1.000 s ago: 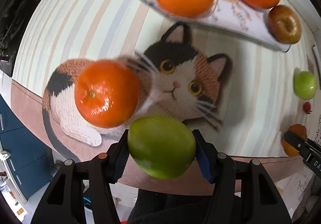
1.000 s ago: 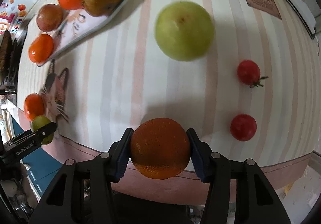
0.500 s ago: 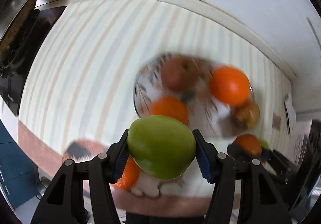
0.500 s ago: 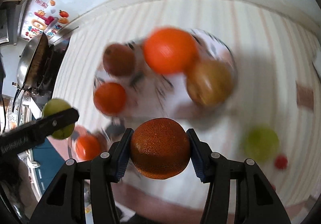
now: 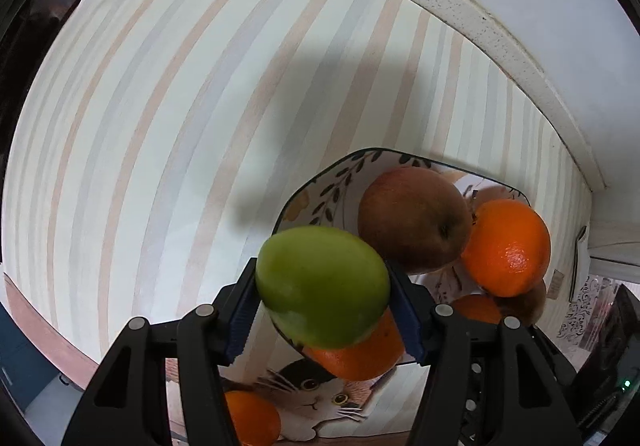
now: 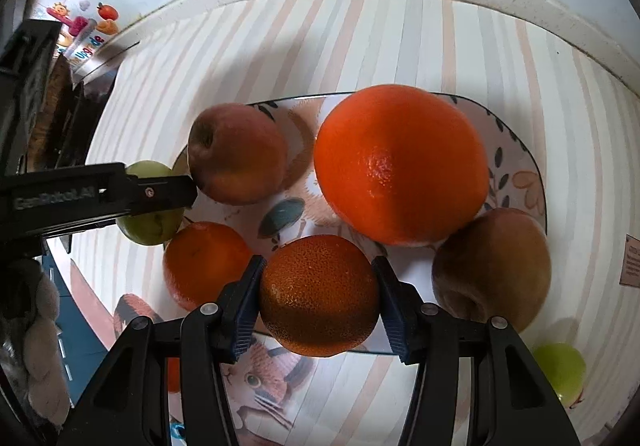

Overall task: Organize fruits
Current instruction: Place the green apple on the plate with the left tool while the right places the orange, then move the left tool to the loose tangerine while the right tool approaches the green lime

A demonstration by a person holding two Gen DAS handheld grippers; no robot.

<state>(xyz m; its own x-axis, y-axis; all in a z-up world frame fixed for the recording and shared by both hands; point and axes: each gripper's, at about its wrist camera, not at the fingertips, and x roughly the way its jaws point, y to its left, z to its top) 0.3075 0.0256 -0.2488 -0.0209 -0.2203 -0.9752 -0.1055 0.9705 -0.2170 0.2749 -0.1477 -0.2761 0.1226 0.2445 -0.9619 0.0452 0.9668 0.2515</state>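
Fruits sit partly on the patterned ceramic plate (image 6: 516,150) and partly in the two tools above the striped tablecloth (image 5: 168,94). On the left, the left gripper (image 5: 324,296) is clamped on a smooth green apple (image 5: 322,286), its blue pads pressing both sides; in the right wrist view its black finger (image 6: 152,192) reaches in level from the left edge, holding the apple just beside the plate's left rim. Next to it on the plate lies a reddish-brown apple (image 6: 236,154), with a small orange tangerine (image 6: 204,262) in front of it. In the middle, the right gripper (image 6: 318,300) points forward over the plate's near edge, jaws closed around a dark, pebbly-skinned orange (image 6: 318,294). Behind that rests a large bright orange (image 6: 400,162), touching a brownish russet apple (image 6: 492,274) at the plate's right side. Farther right, off the plate, a second green apple (image 6: 564,370) lies on the cloth. A cat-print mat (image 5: 320,402) shows beneath the plate's near edge, with another small tangerine (image 5: 252,422) on it
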